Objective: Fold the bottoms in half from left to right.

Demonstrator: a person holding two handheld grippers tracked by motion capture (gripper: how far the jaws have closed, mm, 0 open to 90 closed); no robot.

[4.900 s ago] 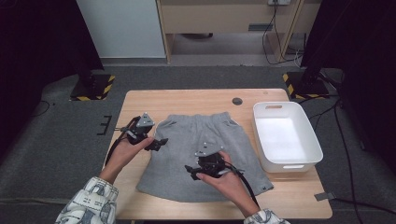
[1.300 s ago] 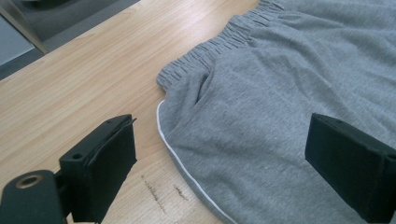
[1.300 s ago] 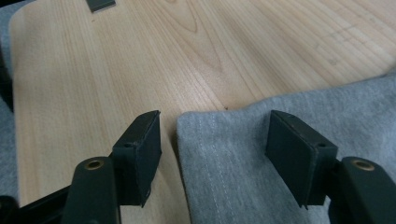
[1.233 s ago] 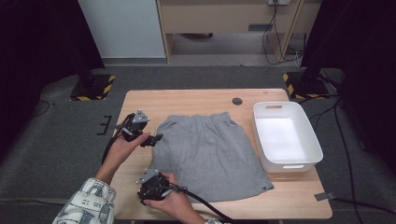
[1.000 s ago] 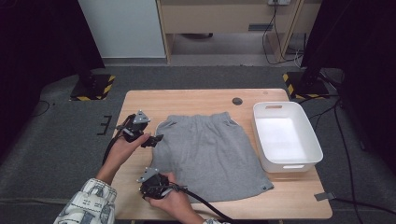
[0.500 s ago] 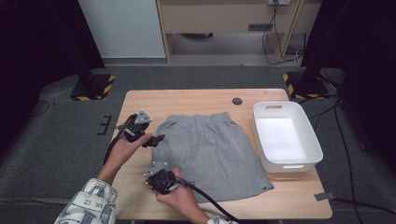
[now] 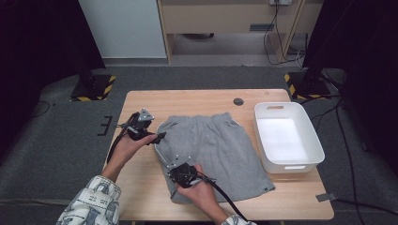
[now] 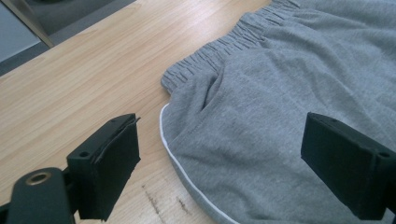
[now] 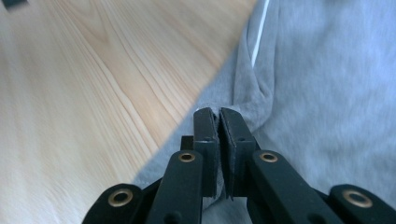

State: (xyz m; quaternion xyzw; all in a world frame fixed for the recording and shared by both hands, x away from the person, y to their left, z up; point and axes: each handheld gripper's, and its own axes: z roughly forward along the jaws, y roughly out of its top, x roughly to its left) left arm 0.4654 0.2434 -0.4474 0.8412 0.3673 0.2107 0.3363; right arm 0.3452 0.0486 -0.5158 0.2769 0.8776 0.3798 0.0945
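Two hand-held black grippers work over a pair of grey cotton jersey shorts point(image 7: 213, 150) spread flat on a pale wooden tabletop point(image 7: 141, 187). Nearest the person, the right gripper point(image 7: 180, 171) sits at the shorts' lower left edge; its jaws are pressed together on a pinched-up fold of the grey fabric, as the right gripper view point(image 9: 219, 122) shows, with bare wood to the left of that gripper and a thin white piping line point(image 9: 258, 35) running away beyond it. Those jaws have just been closing, with the cloth between them. Farther off and to the left, the left gripper point(image 7: 155, 137) hovers at the shorts' upper left corner. Its jaws stand wide apart in the left gripper view point(image 8: 224, 158) and hold nothing; one jaw is over the wood, the other over the fabric, with the gathered elastic waistband point(image 8: 219, 44) just beyond them. Well to the right of both grippers stands a white rectangular plastic tub point(image 7: 309, 140). A small dark round disc point(image 7: 238, 101) lies near the tabletop's far edge.
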